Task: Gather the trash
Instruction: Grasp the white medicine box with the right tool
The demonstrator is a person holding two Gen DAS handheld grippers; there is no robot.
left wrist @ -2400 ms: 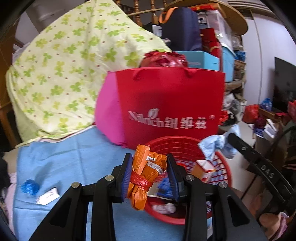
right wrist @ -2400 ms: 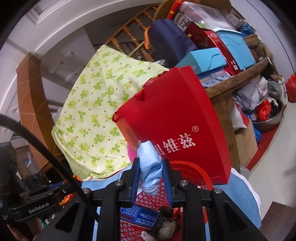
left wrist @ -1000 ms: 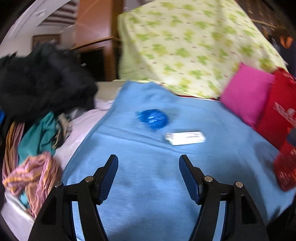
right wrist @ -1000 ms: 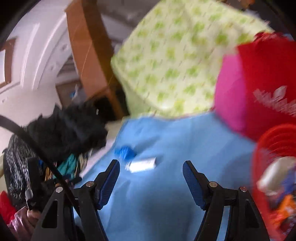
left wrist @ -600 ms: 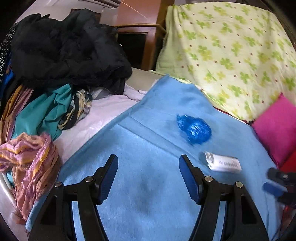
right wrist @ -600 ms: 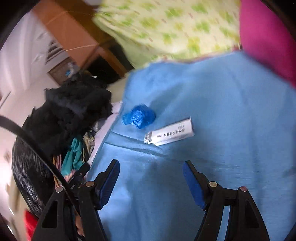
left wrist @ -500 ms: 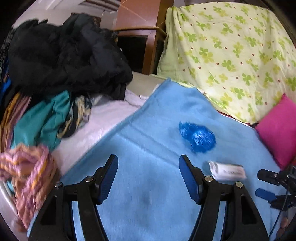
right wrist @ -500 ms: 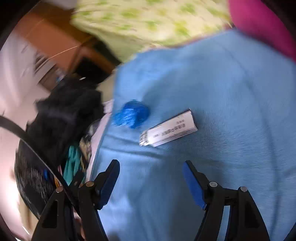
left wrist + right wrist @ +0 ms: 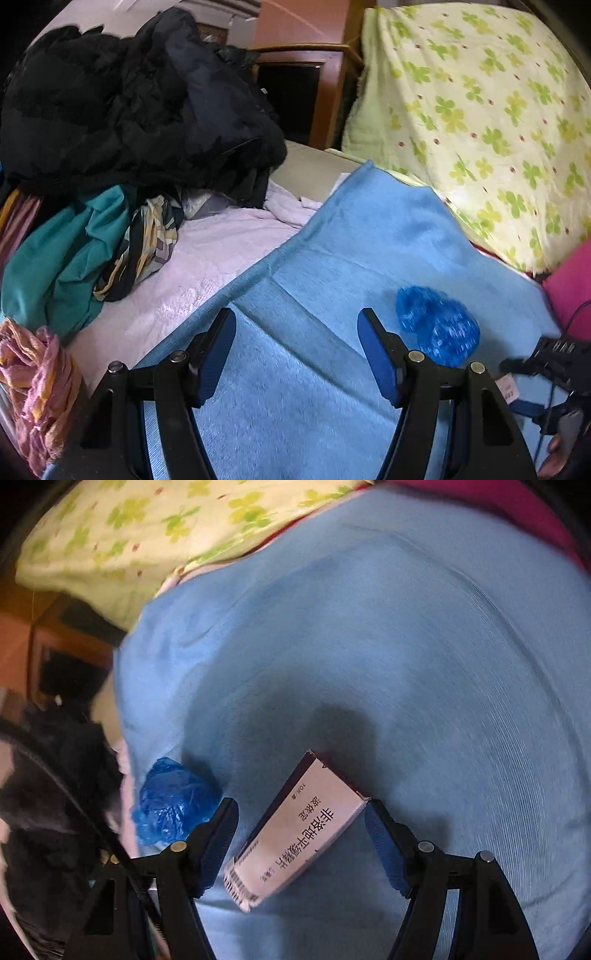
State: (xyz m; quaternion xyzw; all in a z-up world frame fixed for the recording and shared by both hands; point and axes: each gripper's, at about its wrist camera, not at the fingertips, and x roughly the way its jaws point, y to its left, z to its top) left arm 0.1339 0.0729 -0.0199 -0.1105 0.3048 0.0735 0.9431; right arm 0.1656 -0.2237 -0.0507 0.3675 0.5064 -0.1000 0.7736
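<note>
A crumpled blue plastic wad (image 9: pixel 437 330) lies on the light blue blanket (image 9: pixel 369 251), just right of my left gripper (image 9: pixel 295 347), which is open and empty above the blanket. A small white and maroon medicine box (image 9: pixel 295 842) lies on the same blanket (image 9: pixel 369 646). My right gripper (image 9: pixel 301 834) points steeply down with its open jaws on either side of the box, the pads apart from it. The blue wad (image 9: pixel 173 805) sits left of the right gripper's left finger. The right gripper's tips (image 9: pixel 543 365) show at the right edge of the left wrist view.
A heap of black, teal and patterned clothes (image 9: pixel 122 122) fills the left. A pale pink towel (image 9: pixel 207 266) lies beside the blanket. A clover-print yellow cushion (image 9: pixel 480 110) and a pink pillow (image 9: pixel 572 291) stand at the back right.
Both grippers dropped trash into the red basket, then swung left over the blanket. The right one has come down around the box; the left one has closed in on the blue wad.
</note>
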